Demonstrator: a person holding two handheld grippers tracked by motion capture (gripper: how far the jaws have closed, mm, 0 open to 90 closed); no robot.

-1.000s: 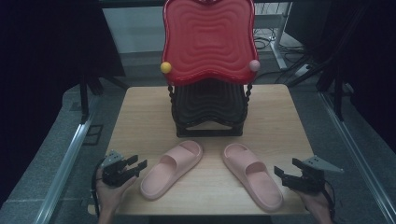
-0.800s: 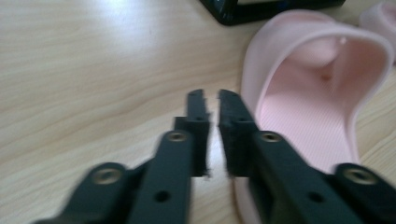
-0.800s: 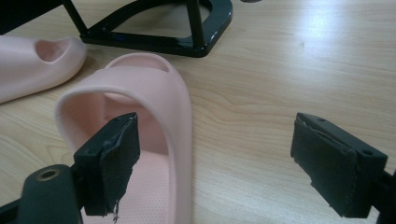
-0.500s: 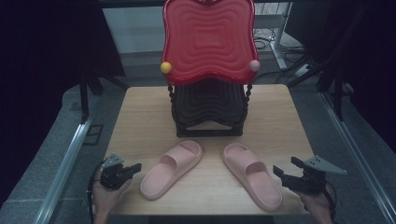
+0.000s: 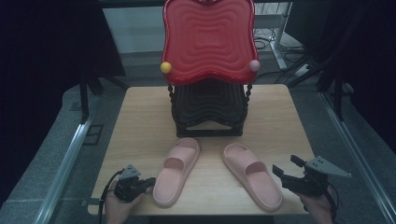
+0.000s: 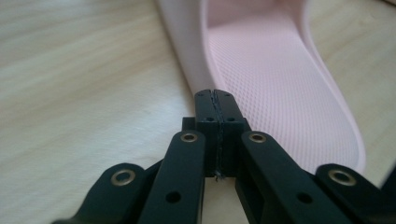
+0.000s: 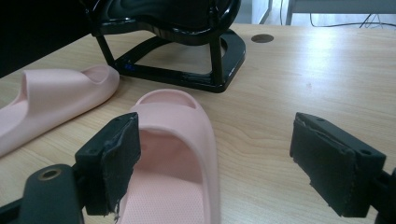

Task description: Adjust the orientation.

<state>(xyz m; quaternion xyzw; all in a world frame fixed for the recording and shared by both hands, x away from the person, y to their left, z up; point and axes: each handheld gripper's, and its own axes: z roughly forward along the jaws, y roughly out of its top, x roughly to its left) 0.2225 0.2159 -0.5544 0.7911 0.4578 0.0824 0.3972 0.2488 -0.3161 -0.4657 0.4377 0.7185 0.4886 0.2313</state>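
Observation:
Two pink slippers lie side by side near the front of the wooden table (image 5: 140,121). My left gripper (image 5: 150,181) is at the front left, shut, its tips right at the heel side of the left slipper (image 5: 176,170). In the left gripper view the jaws (image 6: 215,95) meet with nothing between them, and the tips rest against the slipper's outer wall (image 6: 187,51). My right gripper (image 5: 285,164) is held open at the front right, just beside the heel of the right slipper (image 5: 252,173). Between its spread pads (image 7: 222,158) I see that slipper (image 7: 173,140) and bare table.
A black wavy rack (image 5: 208,109) stands mid-table behind the slippers, topped by a red wavy tray (image 5: 208,39) with a yellow and a pink knob. Its base (image 7: 187,70) sits just beyond the slipper toes. Dark floor and metal rails flank the table.
The left gripper's jaws were open a second ago and are now shut, and the hand has moved right toward the left slipper's heel. The right gripper has barely shifted.

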